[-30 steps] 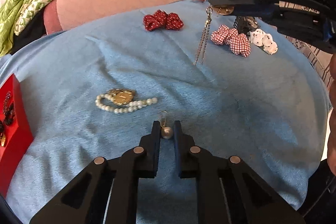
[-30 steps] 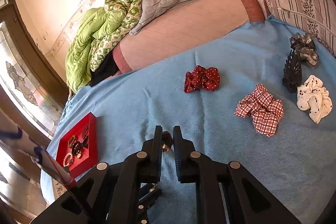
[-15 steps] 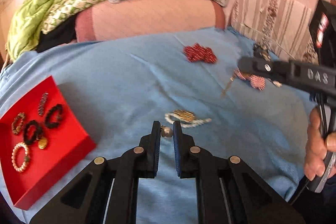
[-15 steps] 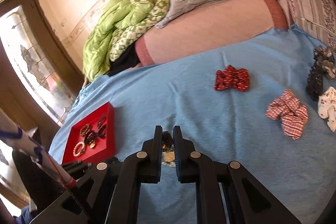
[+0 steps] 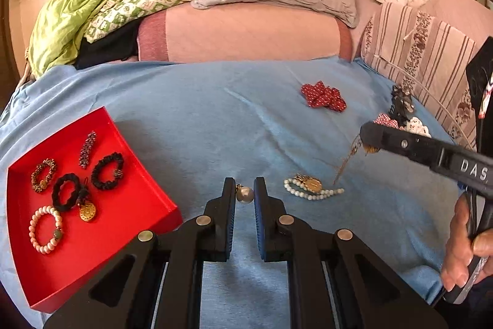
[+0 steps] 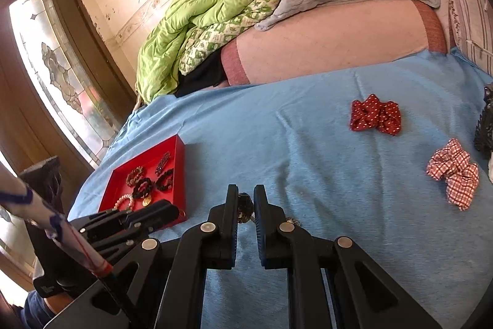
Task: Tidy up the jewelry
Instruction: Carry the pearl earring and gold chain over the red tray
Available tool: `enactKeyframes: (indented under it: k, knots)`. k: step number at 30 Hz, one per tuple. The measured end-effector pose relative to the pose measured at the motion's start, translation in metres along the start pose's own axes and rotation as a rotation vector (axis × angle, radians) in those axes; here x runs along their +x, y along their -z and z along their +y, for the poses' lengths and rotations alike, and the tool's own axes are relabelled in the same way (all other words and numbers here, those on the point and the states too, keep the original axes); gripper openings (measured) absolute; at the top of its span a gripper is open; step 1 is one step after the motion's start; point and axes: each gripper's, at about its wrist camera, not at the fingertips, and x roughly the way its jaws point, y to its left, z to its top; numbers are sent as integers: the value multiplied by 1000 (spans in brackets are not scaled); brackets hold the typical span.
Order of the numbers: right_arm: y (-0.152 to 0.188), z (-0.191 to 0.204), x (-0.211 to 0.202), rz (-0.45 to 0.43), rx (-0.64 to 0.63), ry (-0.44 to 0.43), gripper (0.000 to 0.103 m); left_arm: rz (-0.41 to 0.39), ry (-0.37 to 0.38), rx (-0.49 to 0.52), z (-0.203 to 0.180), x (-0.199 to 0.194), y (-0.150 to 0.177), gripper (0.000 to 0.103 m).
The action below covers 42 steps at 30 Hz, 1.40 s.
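Left gripper clamps pearl earring beside red tray. Right gripper clamps dangling chain earring above blue bedsheet.

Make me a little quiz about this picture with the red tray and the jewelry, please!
1. True or false: the left gripper holds a pearl earring.
2. Where does the pearl bracelet with the gold piece lie? A: in the red tray. B: on the blue sheet.
3. What hangs from the right gripper?

Key: 1 true. 2 B. 3 a dangling gold chain piece.
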Motion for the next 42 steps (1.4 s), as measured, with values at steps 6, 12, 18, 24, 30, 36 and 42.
enactKeyframes:
  k: [6, 12, 18, 24, 30, 36, 42]
  knots:
    - [2, 11, 10, 15, -18, -9, 11, -7, -20, -20, 13, -3, -1, 11]
    - [3, 26, 19, 29, -29, -24, 11, -17, -41, -43, 29, -9, -1, 11]
    - [3, 47, 24, 30, -47, -48, 11, -31, -59, -68, 45, -17, -2, 11]
    - [1, 68, 39, 41, -50, -80, 11, -46, -66, -108, 64, -26, -3, 11]
    - [-8, 88, 53, 33, -29, -109, 11, -70, -85, -160, 93, -40, -5, 12]
    - [-14, 119, 70, 51, -66, -152, 11, -73, -133, -243, 140, -50, 1, 12]
    - [-12, 149, 92, 90, -99, -198, 11, -49, -173, -317, 178, -52, 11, 12]
